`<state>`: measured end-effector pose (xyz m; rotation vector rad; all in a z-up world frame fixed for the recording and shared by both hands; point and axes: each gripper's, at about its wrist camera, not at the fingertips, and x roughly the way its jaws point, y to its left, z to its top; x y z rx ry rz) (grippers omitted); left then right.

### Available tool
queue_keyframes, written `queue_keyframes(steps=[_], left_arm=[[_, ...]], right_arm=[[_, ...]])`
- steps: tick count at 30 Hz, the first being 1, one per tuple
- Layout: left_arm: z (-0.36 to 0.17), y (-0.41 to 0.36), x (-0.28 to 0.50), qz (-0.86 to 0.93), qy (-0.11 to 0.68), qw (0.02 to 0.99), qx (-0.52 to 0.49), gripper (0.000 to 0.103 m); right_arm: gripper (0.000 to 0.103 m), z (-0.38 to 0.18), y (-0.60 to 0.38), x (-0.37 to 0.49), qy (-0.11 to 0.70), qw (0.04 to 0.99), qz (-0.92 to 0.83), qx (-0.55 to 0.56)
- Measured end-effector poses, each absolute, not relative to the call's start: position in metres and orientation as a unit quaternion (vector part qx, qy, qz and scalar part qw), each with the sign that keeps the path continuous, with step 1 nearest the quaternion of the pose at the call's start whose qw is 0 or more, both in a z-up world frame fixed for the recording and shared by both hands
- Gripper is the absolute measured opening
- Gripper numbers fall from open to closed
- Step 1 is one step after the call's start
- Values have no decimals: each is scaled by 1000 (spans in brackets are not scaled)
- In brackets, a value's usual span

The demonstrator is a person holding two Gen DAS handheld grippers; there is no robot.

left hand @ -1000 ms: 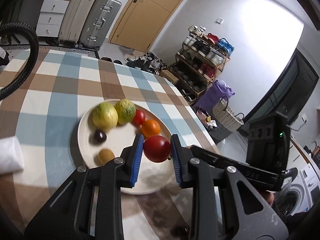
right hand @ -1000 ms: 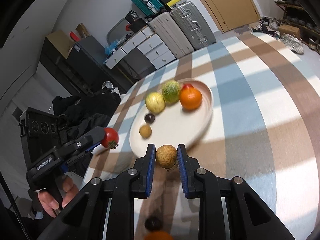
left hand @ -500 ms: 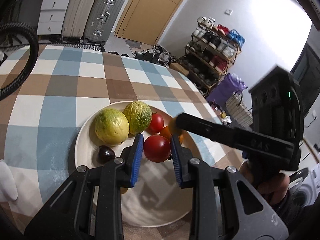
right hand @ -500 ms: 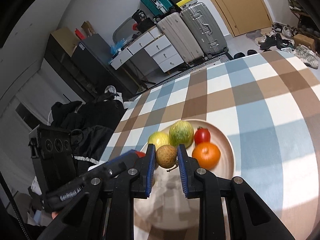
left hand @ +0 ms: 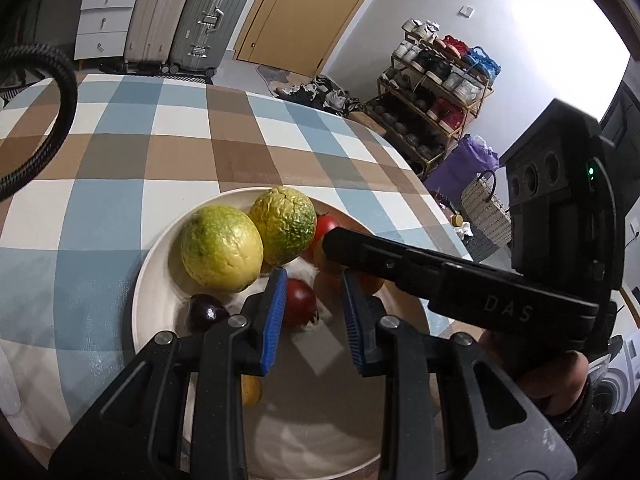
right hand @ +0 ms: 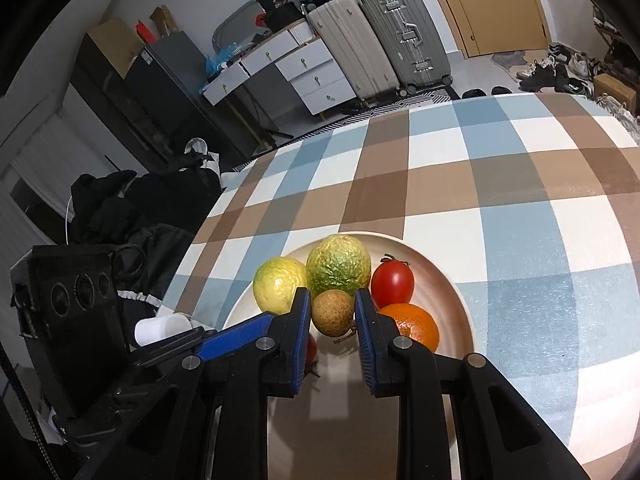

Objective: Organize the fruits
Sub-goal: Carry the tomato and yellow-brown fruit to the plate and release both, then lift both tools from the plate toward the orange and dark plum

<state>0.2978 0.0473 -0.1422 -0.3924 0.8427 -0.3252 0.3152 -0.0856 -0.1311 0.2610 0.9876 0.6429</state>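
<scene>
A cream plate on the checked tablecloth holds a yellow-green fruit, a greener wrinkled fruit, a dark plum and a small yellow fruit. My left gripper is open low over the plate; a red tomato lies on the plate between its jaws, beside the left pad. My right gripper is shut on a small brown fruit above the plate, next to a tomato and an orange. The right gripper's finger crosses the left wrist view.
A white roll lies by the plate's left side. A black cable crosses the table's far left. The table edge is near on the right, with a shoe rack and a basket beyond. Suitcases stand behind the table.
My left gripper has opened and let the red tomato down onto the plate. My right gripper has come in over the plate with the brown fruit, close to the left gripper.
</scene>
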Motion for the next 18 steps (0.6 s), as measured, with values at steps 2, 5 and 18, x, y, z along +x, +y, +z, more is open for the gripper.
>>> queue_keyframes(steps=[2, 5, 18], left_arm=[[-142, 48, 299, -153, 405, 882, -189, 25], [-137, 50, 295, -151, 401, 882, -196, 25], [-93, 50, 239, -130, 370, 902, -182, 54]], right_arm=[[23, -133, -84, 316, 465, 825, 299, 119], [23, -133, -82, 317, 465, 826, 298, 115], [51, -91, -110, 287, 406, 857, 285, 142]])
